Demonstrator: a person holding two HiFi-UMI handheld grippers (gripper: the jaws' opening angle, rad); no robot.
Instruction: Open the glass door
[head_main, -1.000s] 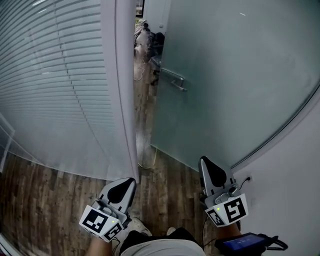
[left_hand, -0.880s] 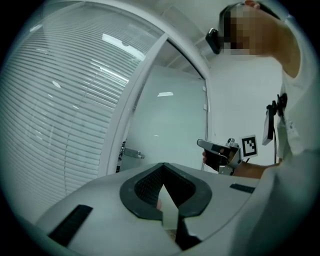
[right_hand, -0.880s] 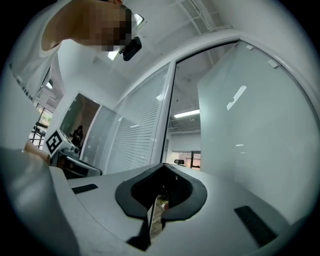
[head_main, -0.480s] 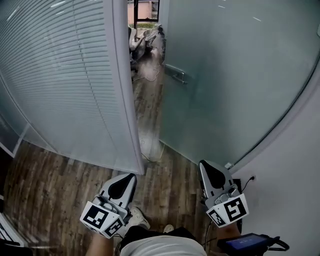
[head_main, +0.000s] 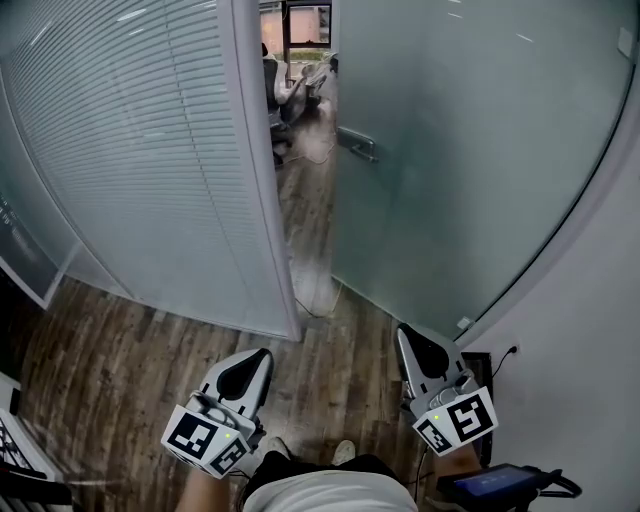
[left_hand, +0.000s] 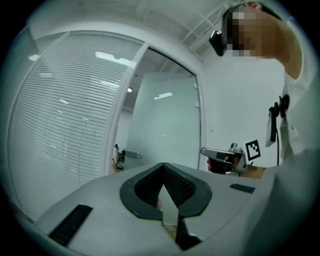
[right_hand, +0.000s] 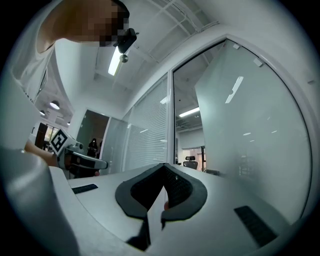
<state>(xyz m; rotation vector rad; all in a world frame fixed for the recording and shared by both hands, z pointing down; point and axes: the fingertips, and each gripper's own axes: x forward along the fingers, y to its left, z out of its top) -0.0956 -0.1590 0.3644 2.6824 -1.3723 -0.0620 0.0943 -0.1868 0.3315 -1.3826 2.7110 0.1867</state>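
The frosted glass door (head_main: 450, 150) stands swung open away from me, its metal handle (head_main: 358, 145) on the leaf's near-left edge. A gap of wood floor runs between the door and the white frame post (head_main: 255, 150). My left gripper (head_main: 258, 357) and right gripper (head_main: 405, 333) hover low over the floor in front of the doorway, well short of the door. Both are shut, with nothing between the jaws. In the left gripper view the door (left_hand: 165, 125) and its handle (left_hand: 132, 155) lie ahead. The right gripper view shows the door (right_hand: 240, 125) at the right.
A glass wall with white blinds (head_main: 150, 150) fills the left. Office chairs (head_main: 290, 85) stand in the room beyond the doorway. A cable (head_main: 312, 298) lies on the floor at the threshold. A white wall (head_main: 590, 330) with a socket (head_main: 515, 350) closes the right side.
The doorway gap now looks wider, and more of the room beyond shows. More wood floor appears at the left. Both grippers remain shut, low in the frame.
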